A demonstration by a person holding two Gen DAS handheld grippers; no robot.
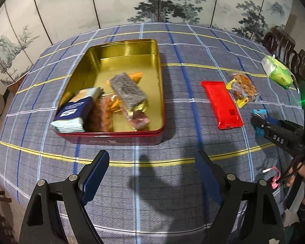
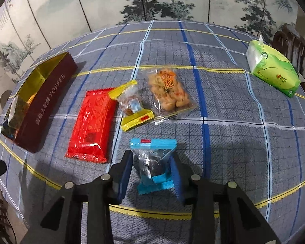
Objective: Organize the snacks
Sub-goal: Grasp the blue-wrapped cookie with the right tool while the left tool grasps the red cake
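Blue pads of the right gripper point(image 2: 152, 170) press both sides of a blue snack packet point(image 2: 153, 162) at lower centre on the checked tabletop point(image 2: 244, 152). Red packet point(image 2: 93, 125), yellow packet point(image 2: 132, 105) and clear biscuit bag point(image 2: 168, 90) lie beyond. Left gripper point(image 1: 152, 168) hangs wide open, empty, below the toffee tin point(image 1: 111, 138) holding snacks.

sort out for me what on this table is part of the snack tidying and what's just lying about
Part of the job:
- toffee tin, some snacks already inside
- blue packet, between the right claw pads
- red packet
- yellow packet
- clear bag of fried snacks

Just lying about:
- green tissue pack
- chairs beyond the table
- painted screen
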